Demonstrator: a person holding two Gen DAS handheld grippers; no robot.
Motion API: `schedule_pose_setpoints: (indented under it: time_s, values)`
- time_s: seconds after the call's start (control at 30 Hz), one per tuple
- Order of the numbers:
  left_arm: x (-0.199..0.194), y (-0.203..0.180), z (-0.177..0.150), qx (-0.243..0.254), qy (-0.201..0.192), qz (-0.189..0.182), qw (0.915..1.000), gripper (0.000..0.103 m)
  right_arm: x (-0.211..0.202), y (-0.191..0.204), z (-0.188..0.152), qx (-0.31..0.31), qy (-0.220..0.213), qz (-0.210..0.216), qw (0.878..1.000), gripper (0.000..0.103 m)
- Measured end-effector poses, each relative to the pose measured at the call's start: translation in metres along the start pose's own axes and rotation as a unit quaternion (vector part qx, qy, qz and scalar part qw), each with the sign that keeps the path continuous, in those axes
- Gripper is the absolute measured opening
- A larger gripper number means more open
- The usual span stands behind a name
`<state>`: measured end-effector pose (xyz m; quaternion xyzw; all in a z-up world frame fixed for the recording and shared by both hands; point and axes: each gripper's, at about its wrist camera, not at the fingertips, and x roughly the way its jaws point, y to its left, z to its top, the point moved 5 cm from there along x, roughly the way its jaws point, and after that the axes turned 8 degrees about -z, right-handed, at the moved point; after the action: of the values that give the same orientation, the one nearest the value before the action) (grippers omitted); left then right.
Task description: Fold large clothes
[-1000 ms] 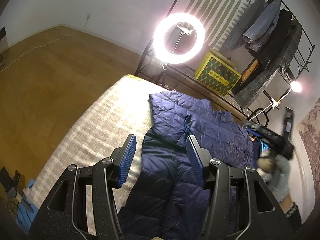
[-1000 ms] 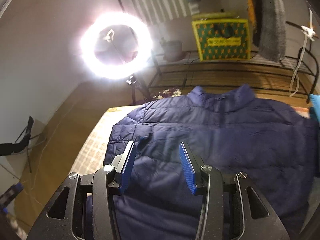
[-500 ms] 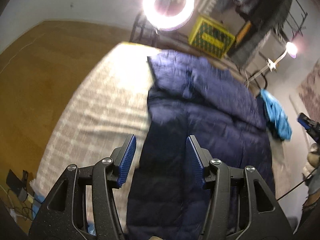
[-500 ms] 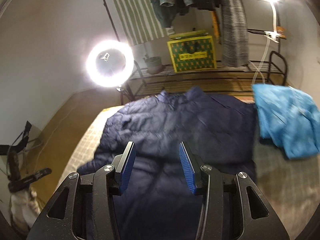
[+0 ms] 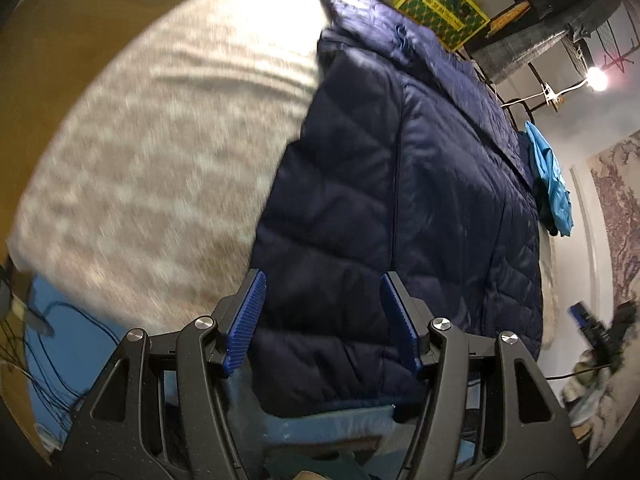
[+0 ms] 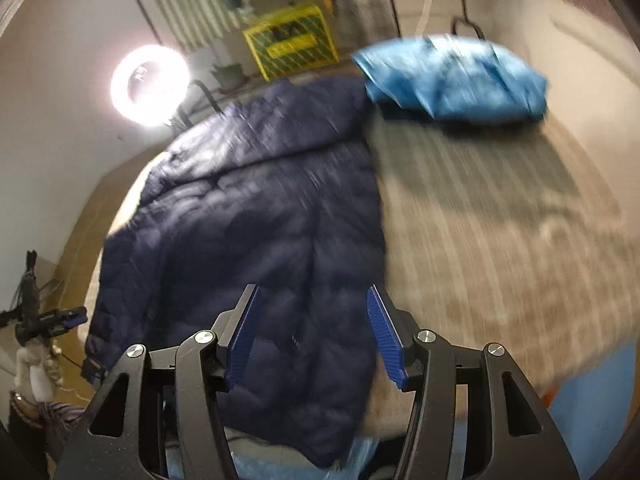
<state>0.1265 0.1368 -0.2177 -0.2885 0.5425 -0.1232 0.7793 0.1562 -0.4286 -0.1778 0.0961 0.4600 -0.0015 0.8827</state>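
A large navy quilted puffer jacket (image 5: 400, 184) lies spread on a beige patterned bed (image 5: 160, 152); it also shows in the right wrist view (image 6: 256, 216). Its hem hangs over the bed's near edge. My left gripper (image 5: 320, 320) is open and empty, hovering above the jacket's near hem on its left side. My right gripper (image 6: 312, 332) is open and empty above the hem's right corner. Both views are motion-blurred.
A folded light-blue garment (image 6: 456, 80) lies on the bed's far right; it also shows in the left wrist view (image 5: 550, 184). A ring light (image 6: 150, 86), a yellow-green box (image 6: 292, 42) on a shelf and a clothes rack (image 5: 560, 12) stand behind the bed.
Both grippers have pulled back from over the jacket's middle to the bed's near edge and lowered toward the hem. Both stayed open. The jacket looks unmoved.
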Motion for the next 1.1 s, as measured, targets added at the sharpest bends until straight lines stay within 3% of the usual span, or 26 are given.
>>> schedule_pose_setpoints:
  time_s: [0.3, 0.5, 0.6, 0.67, 0.73, 0.77, 0.8, 0.83, 0.87, 0.93, 1.03, 1.1]
  values:
    - [0.003, 0.009, -0.026, -0.053, 0.008, -0.048, 0.9974, 0.061, 0.035, -0.028, -0.065, 0.036, 0.086, 0.049, 0.994, 0.054]
    - [0.003, 0.003, -0.04, -0.062, 0.01, -0.075, 0.9952, 0.059, 0.038, -0.022, -0.089, 0.031, 0.111, 0.092, 0.989, 0.054]
    - [0.007, -0.001, -0.042, -0.053, 0.015, -0.069, 0.9961, 0.039, 0.041, -0.016, -0.096, 0.024, 0.121, 0.107, 0.987, 0.053]
    - [0.01, -0.002, -0.043, -0.05, 0.02, -0.065, 0.9964, 0.027, 0.044, -0.011, -0.098, 0.022, 0.127, 0.114, 0.985, 0.047]
    - [0.008, -0.003, -0.042, -0.047, 0.016, -0.066, 0.9966, 0.027, 0.047, -0.008, -0.1, 0.019, 0.133, 0.116, 0.984, 0.034]
    - [0.003, -0.004, -0.041, -0.043, 0.005, -0.063, 0.997, 0.027, 0.048, -0.008, -0.101, 0.019, 0.135, 0.115, 0.984, 0.033]
    - [-0.003, -0.004, -0.039, -0.04, -0.009, -0.057, 0.9975, 0.028, 0.049, -0.008, -0.101, 0.02, 0.136, 0.115, 0.984, 0.033]
    - [-0.01, -0.003, -0.036, -0.04, -0.024, -0.05, 0.9976, 0.036, 0.048, -0.008, -0.1, 0.022, 0.135, 0.116, 0.984, 0.033]
    - [-0.018, 0.0, -0.033, -0.042, -0.04, -0.047, 0.9972, 0.053, 0.047, -0.009, -0.1, 0.024, 0.134, 0.12, 0.983, 0.033]
    - [-0.027, 0.007, -0.028, -0.052, -0.063, -0.038, 0.9959, 0.072, 0.043, -0.011, -0.098, 0.025, 0.127, 0.122, 0.984, 0.033]
    - [-0.027, 0.023, -0.021, -0.066, -0.068, -0.013, 0.9954, 0.073, 0.041, -0.015, -0.095, 0.026, 0.118, 0.119, 0.985, 0.033]
    - [-0.019, 0.032, -0.022, -0.086, -0.054, -0.02, 0.9946, 0.073, 0.042, -0.015, -0.095, 0.029, 0.12, 0.117, 0.985, 0.038]
